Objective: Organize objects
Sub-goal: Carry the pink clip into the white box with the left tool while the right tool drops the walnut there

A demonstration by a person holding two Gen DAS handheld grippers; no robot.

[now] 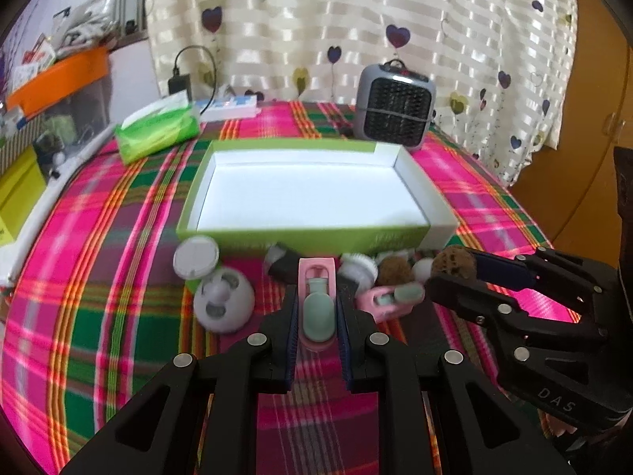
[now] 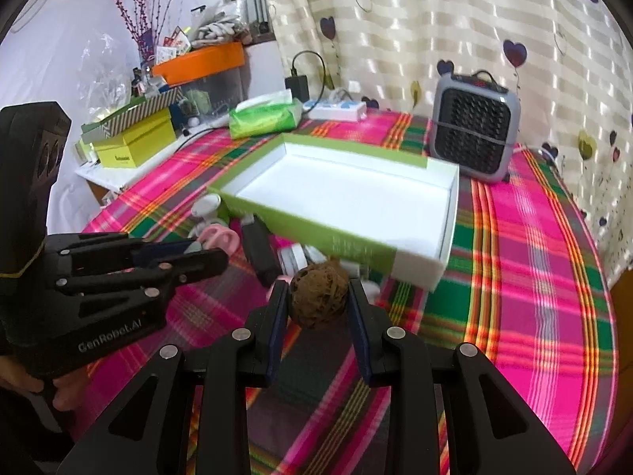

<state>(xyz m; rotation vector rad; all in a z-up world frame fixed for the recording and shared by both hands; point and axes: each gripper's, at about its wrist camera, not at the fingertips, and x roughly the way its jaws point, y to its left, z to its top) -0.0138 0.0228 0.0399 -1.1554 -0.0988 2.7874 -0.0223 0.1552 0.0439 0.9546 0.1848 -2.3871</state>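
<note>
A green-sided open box (image 1: 312, 233) with a white inside lies on the plaid cloth; it also shows in the right wrist view (image 2: 316, 237). My left gripper (image 1: 318, 308) is shut on a pink clip with a grey-green pad (image 1: 317, 304), just in front of the box. My right gripper (image 2: 316, 304) is shut on a brown fuzzy ball (image 2: 318, 297), held above the cloth near the box's front corner; the ball also shows in the left wrist view (image 1: 453, 263). A second pink clip (image 1: 389, 297), a second brown ball (image 1: 395, 269), white round pieces (image 1: 196, 257) and a black item (image 1: 283, 263) lie before the box.
A grey heater (image 1: 393, 109) stands behind the box. A green tissue pack (image 1: 158, 128) and a white power strip (image 1: 231, 107) lie at the back left. Yellow boxes (image 2: 134, 146) and an orange tray (image 2: 201, 61) crowd the left shelf. A curtain hangs behind.
</note>
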